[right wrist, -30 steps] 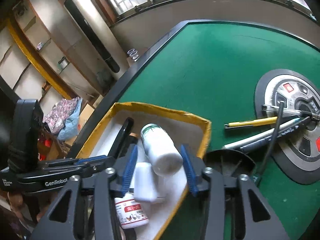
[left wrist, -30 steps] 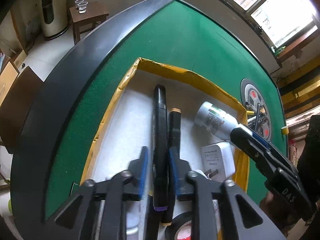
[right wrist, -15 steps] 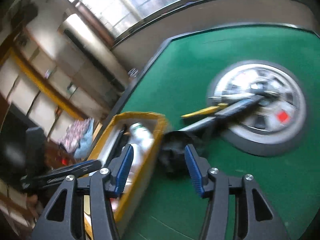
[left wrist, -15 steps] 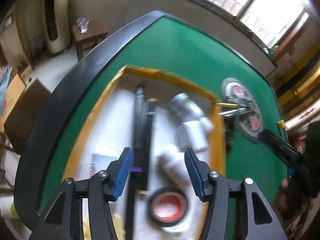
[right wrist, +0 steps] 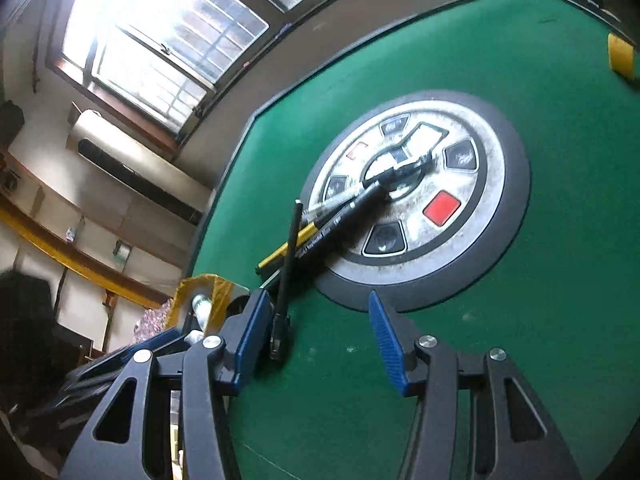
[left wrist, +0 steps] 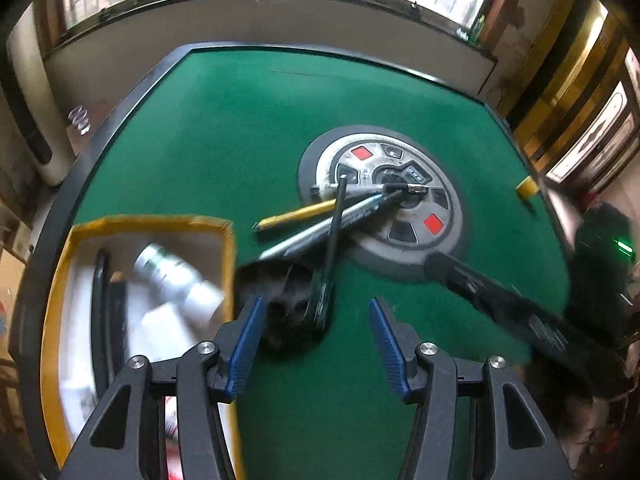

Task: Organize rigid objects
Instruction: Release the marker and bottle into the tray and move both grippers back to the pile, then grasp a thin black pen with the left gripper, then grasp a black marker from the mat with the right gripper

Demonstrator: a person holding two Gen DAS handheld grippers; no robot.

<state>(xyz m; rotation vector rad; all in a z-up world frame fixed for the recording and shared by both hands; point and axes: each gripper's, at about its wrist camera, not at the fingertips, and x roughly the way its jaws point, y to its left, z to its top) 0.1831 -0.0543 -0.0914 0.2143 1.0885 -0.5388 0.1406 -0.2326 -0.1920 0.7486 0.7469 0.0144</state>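
Observation:
A yellow-rimmed box point(left wrist: 228, 256) at the left holds a white bottle point(left wrist: 176, 276), black markers point(left wrist: 100, 300) and other items; its corner also shows in the right wrist view point(right wrist: 200, 284). Several pens point(left wrist: 340, 220) and a yellow pen point(left wrist: 296, 214) lie across the round metal hub point(left wrist: 400, 196), also seen in the right wrist view point(right wrist: 340, 216). A thin black tool point(right wrist: 286, 276) leans beside them. A dark round object point(left wrist: 288, 300) lies by the box. My left gripper point(left wrist: 316, 344) is open and empty. My right gripper point(right wrist: 316, 340) is open and empty; its body shows in the left wrist view point(left wrist: 500, 300).
The green felt table point(left wrist: 240, 140) has a black padded rim point(left wrist: 80, 168). A small yellow block point(right wrist: 620, 54) sits at the far right edge. Windows and an air conditioner point(right wrist: 132, 156) stand beyond the table.
My left gripper let go of the black marker, rose and swung right from the box. My right gripper swung right from over the box toward the hub and pens.

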